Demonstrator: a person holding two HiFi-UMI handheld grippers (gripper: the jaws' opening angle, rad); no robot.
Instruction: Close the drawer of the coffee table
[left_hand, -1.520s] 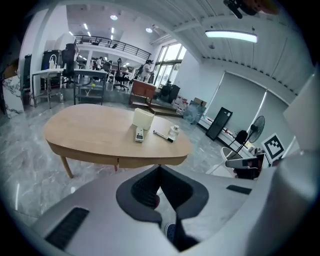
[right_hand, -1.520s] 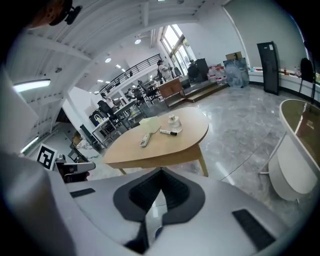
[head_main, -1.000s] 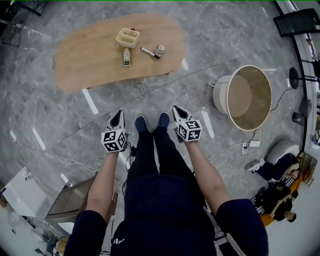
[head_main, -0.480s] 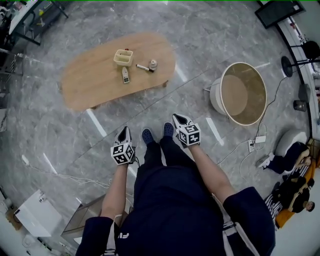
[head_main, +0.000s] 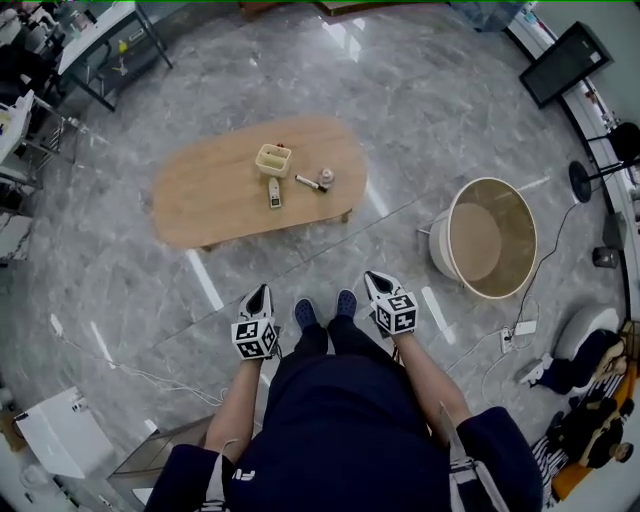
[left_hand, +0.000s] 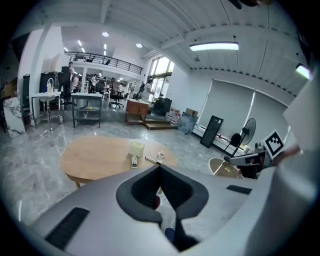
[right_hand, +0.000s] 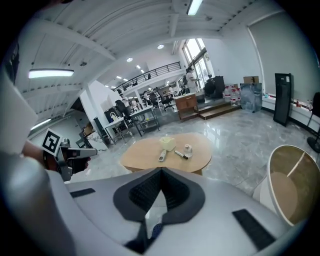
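Head view, left to right: oval wooden counter (head_main: 210, 190) far ahead, well apart from both claws, carrying cream box (head_main: 273, 159), remote (head_main: 274, 192), marker (head_main: 308, 183) and small white roll (head_main: 326, 177). Nearer, low over grey marble floor (head_main: 120, 280): left claw (head_main: 258, 292), tips pressed together on nothing; blue shoes (head_main: 305, 312) between; right claw (head_main: 374, 278), likewise pinched closed and empty. Farther right on floor: round beige tub (head_main: 510, 240). Drawer side of counter not discernible.
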